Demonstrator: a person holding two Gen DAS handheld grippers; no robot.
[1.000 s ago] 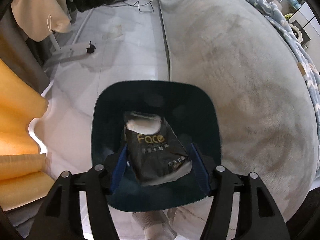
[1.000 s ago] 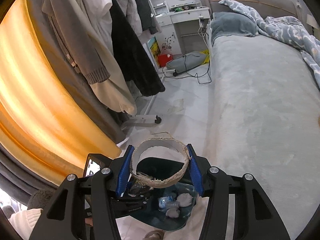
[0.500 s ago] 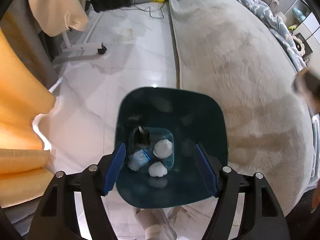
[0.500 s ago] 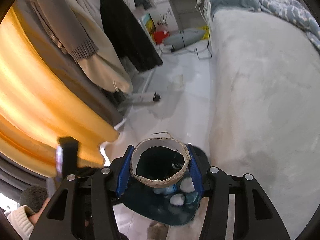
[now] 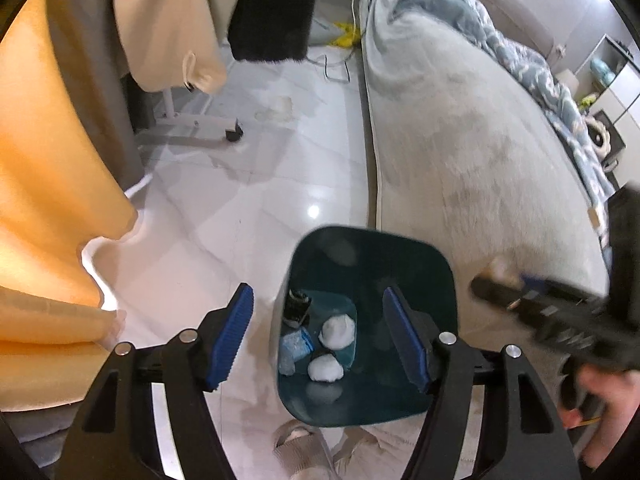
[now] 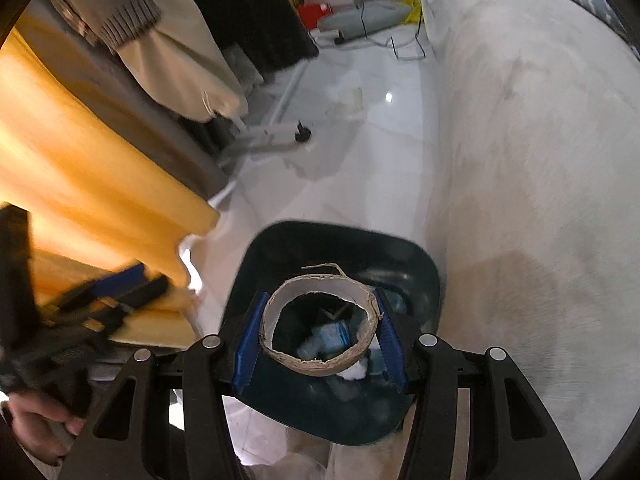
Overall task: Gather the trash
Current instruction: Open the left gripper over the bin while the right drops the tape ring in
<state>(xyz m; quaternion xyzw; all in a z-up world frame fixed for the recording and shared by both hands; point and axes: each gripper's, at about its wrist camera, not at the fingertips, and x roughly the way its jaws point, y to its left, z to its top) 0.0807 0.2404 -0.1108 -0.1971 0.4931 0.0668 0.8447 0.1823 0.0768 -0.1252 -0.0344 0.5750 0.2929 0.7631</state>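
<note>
Right gripper [image 6: 318, 334] tilted down over bin [image 6: 280, 240].

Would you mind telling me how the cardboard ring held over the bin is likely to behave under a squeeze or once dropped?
The cardboard ring is thin-walled with frayed edges, so it probably weighs little and would flatten under a harder squeeze. Its outline between the right gripper fingers already looks slightly oval. Released here, it should fall into the dark teal bin; being round, it might roll if it missed.
</note>
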